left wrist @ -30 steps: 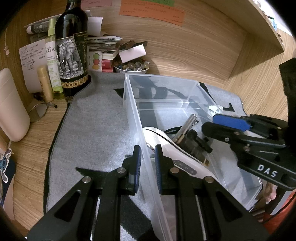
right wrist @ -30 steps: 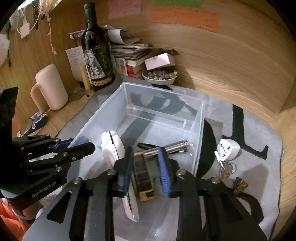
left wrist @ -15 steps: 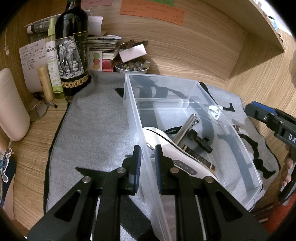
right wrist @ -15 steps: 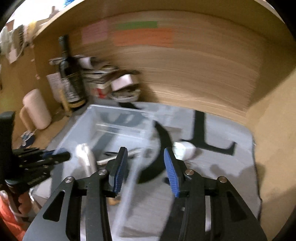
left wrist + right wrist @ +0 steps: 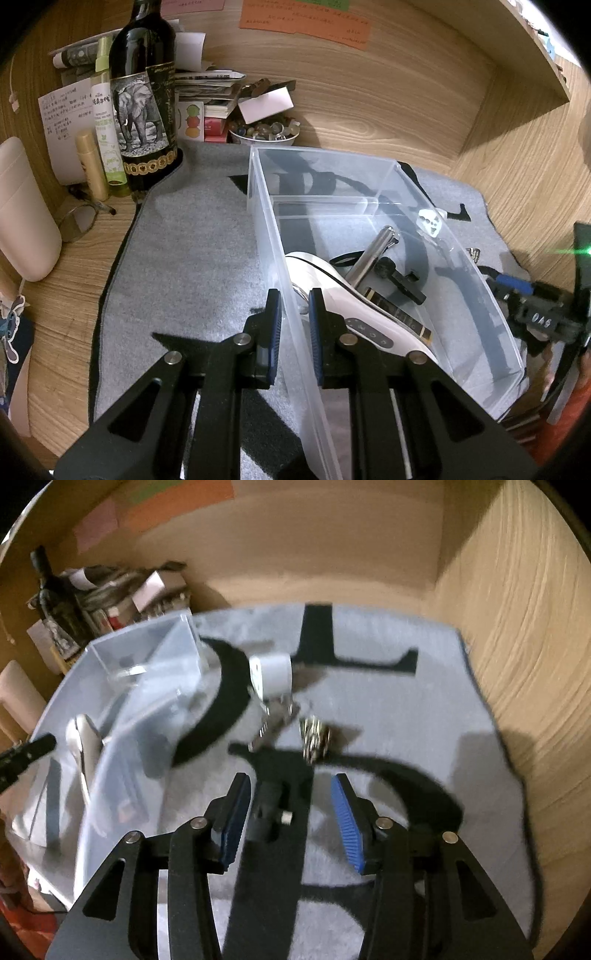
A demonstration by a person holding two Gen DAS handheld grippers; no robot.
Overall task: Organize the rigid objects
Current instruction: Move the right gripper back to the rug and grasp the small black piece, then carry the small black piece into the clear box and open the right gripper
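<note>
A clear plastic bin stands on a grey mat. In it lie a white device, a metal cylinder, a black part and a dark bar. My left gripper is shut on the bin's left wall. My right gripper is open and empty above the mat, right of the bin. Ahead of it lie a black object, a small metal piece, keys and a white plug adapter.
A wine bottle, a spray bottle, a gold tube, stacked papers and a bowl of beads stand along the back wall. A pale pink object stands left. Wooden walls close the back and right.
My right gripper let go of the dark bar in the bin, opened wider and swung right over the mat toward the adapter and keys. My left gripper has not moved.
</note>
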